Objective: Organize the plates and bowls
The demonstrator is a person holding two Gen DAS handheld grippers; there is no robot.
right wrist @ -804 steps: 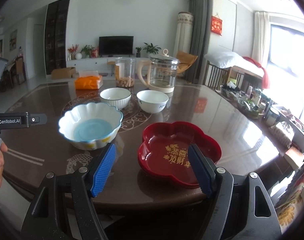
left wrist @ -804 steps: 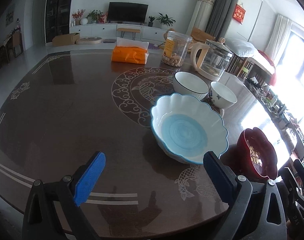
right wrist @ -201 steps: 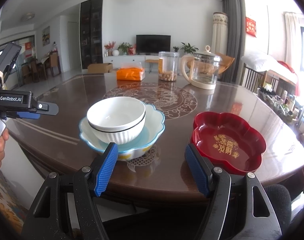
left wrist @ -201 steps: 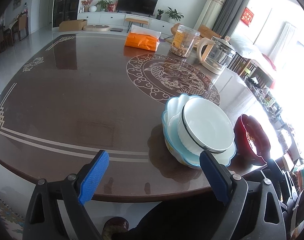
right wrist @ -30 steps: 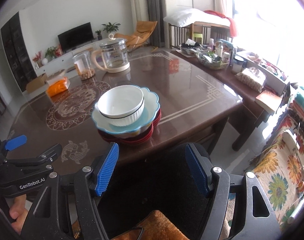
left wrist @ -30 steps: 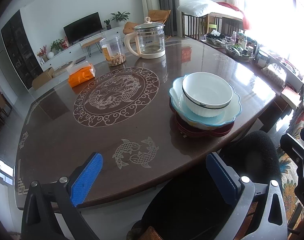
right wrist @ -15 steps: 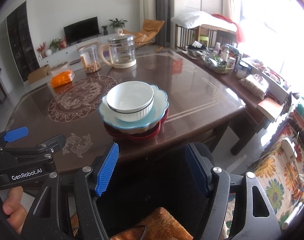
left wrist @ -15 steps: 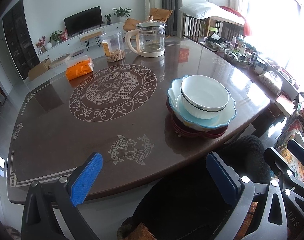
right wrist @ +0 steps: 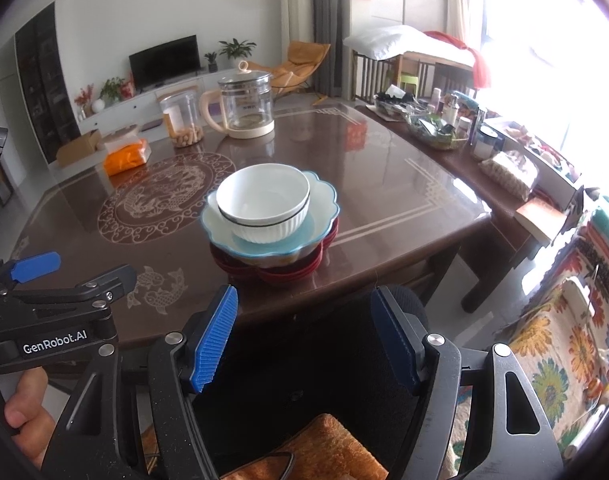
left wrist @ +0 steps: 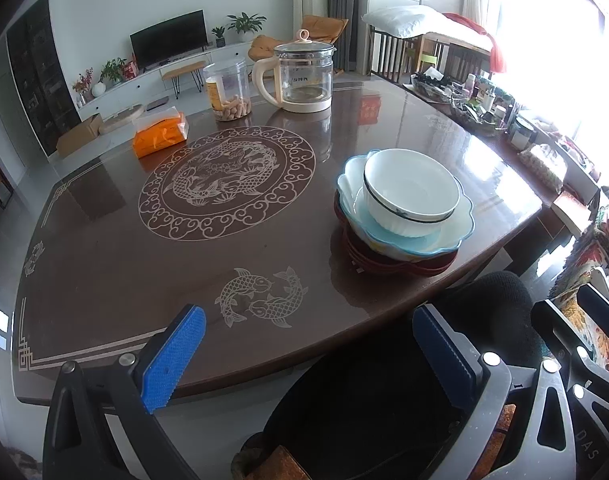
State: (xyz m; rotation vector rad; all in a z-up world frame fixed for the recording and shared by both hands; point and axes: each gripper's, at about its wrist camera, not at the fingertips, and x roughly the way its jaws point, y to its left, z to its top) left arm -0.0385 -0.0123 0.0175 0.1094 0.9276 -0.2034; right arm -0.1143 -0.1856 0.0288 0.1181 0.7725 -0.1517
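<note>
1. A stack of dishes sits on the brown table [left wrist: 104, 240], near the edge closest to the person.
2. At the bottom is a red plate [right wrist: 280, 272] shaped like a flower.
3. On the red plate sits a blue bowl [right wrist: 320, 208] with a wavy rim.
4. Inside the blue bowl sits a white bowl [right wrist: 264, 204] with a thin dark line around it. It looks like there may be one more bowl tucked under it, but the view is too poor to be sure.
5. The left tongs [left wrist: 308, 344] are wide apart and hold nothing. They hang over the near edge of the table, away from the stack.
6. The right tongs [right wrist: 304, 336] are wide apart too and hold nothing. They are off the table, in front of the stack, over something black.
7. From the right camera, the left tongs show at the left side with a hand [right wrist: 28, 420] gripping the handle.
8. At the far side of the table stand a glass kettle [left wrist: 304, 76] and a clear jar [left wrist: 228, 92] with snacks in the bottom.
9. An orange pack [left wrist: 160, 134] lies near the jar.
10. A round fish pattern [left wrist: 228, 184] is drawn in the middle of the table, and two small fish [left wrist: 260, 296] are drawn near the left tongs.
</note>
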